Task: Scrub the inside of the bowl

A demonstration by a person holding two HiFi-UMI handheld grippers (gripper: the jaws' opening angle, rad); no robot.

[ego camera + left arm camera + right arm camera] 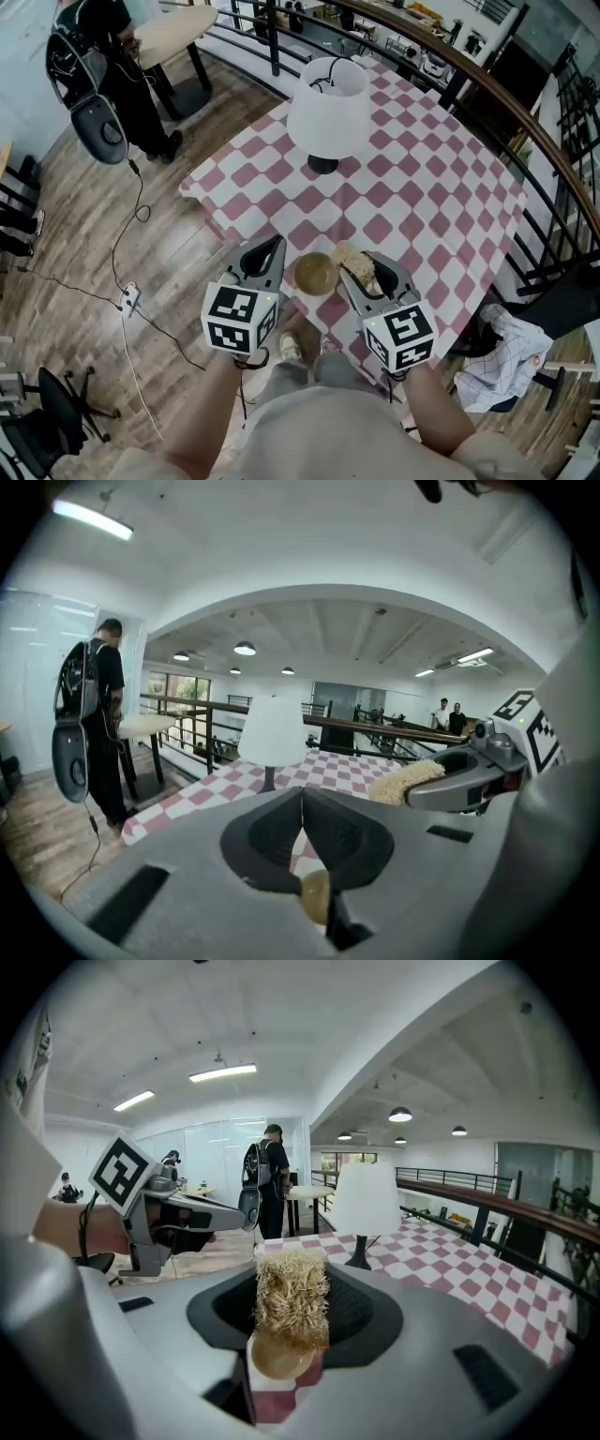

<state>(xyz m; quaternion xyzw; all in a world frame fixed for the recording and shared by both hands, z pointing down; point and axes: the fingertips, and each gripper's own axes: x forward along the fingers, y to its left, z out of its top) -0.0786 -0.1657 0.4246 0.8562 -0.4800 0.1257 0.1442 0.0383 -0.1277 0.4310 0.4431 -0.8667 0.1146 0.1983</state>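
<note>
Head view: bowl (316, 274) stands at the worktop's (441, 187) near edge, within reach.
Left hand-held gripper (302, 797): jaws closed together on nothing, held clear of the bowl; likely free to steady it.
Right hand-held gripper (292, 1283): clamped on a scrubber (292, 1307), fibres projecting beyond the jaws so that they, not plastic, would meet the bowl's inside.
Stage: scrubber apart from bowl; scrubbing not under way.

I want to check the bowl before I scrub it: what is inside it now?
In the head view the bowl looks empty; only its brownish inner surface shows. The scrubber, held in the right gripper, sits at its right rim and may hide that edge.
</note>
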